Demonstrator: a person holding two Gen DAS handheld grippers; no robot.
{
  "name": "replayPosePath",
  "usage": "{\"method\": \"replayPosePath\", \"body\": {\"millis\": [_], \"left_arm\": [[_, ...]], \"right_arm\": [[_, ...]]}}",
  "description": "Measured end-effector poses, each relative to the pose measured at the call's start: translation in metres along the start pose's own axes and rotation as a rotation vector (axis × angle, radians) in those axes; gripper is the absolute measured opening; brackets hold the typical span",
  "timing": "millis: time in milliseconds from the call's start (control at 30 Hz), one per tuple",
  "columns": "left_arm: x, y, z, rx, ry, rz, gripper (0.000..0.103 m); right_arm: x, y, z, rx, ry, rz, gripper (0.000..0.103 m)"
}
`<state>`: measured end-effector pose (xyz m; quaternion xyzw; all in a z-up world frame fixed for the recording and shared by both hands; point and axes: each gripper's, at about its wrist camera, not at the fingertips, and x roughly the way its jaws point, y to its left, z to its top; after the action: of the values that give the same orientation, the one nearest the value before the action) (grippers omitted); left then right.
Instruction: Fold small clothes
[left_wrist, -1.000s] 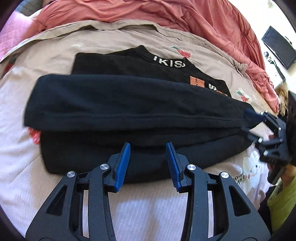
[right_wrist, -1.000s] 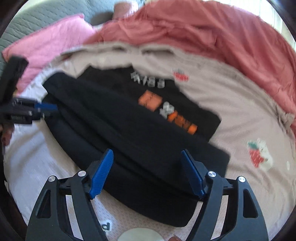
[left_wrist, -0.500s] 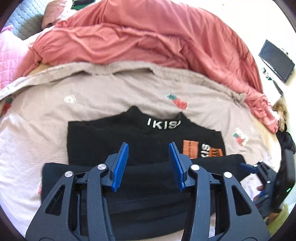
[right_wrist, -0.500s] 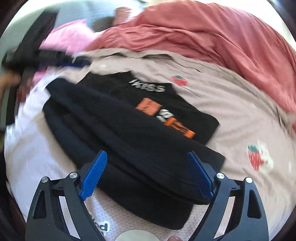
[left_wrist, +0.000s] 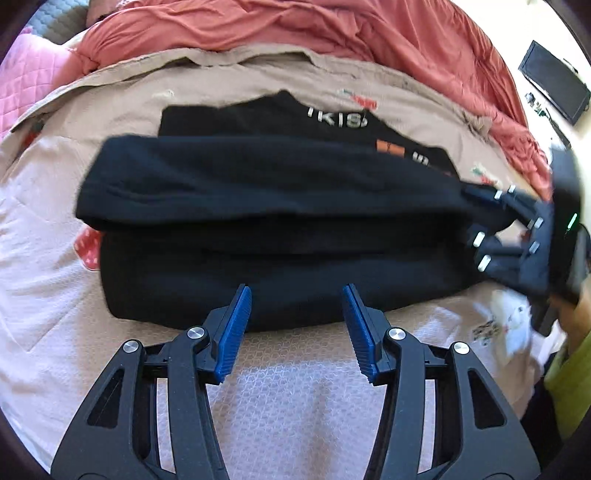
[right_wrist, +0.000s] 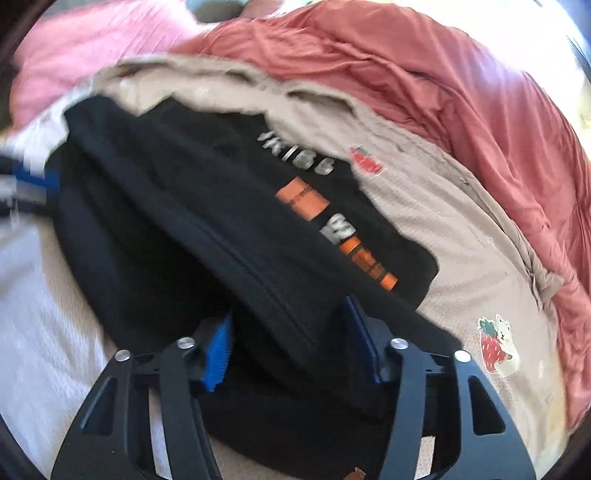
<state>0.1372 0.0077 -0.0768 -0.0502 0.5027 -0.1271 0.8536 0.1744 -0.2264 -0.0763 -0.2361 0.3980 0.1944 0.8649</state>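
While the black garment (left_wrist: 273, 221) lies across the bed (left_wrist: 303, 391) in the left wrist view, it fills the middle of the frame from 9 to 3 o'clock, with one long part doubled over the body and a strip of white lettering and an orange patch showing at 12 o'clock. The left hand-held gripper (left_wrist: 297, 325) stands at 6 o'clock, its blue fingers (left_wrist: 236, 325) apart and holding nothing, the tips just at the near edge of the cloth. At 3 o'clock the right hand-held gripper (left_wrist: 480, 221) meets the end of the folded part; blur hides how its jaws stand there. A red quilt (left_wrist: 369, 33) is heaped at 12 o'clock beyond a beige sheet (left_wrist: 236, 85).

From the right wrist view, the garment (right_wrist: 207, 229) runs from 10 o'clock down to 6 o'clock, the print at the centre. The right hand-held gripper (right_wrist: 291, 343) has cloth lying between its fingers (right_wrist: 218, 347), which are still spread with a gap on each side, so it does not look clamped yet. The left hand-held gripper (right_wrist: 33, 184) shows as a blurred blue streak at 9 o'clock.

By the look of it, one fold is laid and the task is partway: the printed part remains uncovered, and at least one more fold seems needed to make a compact bundle.
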Motion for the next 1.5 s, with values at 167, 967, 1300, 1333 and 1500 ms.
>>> {"method": "replayPosePath", "body": {"millis": [167, 967, 1300, 1333, 1500], "left_arm": [[0.006, -0.007, 0.027, 0.024, -0.062, -0.02, 0.044], [-0.016, 0.028, 0.015, -0.127, -0.069, 0.018, 0.057], [0.007, 0.036, 0.09, -0.117, -0.12, 0.028, 0.057], [0.005, 0.034, 0.098, -0.112, -0.14, 0.019, 0.058], [0.001, 0.046, 0.142, -0.163, -0.195, 0.033, 0.064]], "right_arm": [[-0.006, -0.04, 0.012, 0.209, -0.081, 0.04, 0.053], [0.002, -0.115, -0.019, 0.615, -0.058, -0.05, 0.081], [0.002, -0.116, -0.019, 0.602, -0.065, -0.048, 0.082], [0.002, -0.117, -0.02, 0.606, -0.064, -0.05, 0.082], [0.005, -0.118, -0.022, 0.606, -0.055, -0.055, 0.082]]}}
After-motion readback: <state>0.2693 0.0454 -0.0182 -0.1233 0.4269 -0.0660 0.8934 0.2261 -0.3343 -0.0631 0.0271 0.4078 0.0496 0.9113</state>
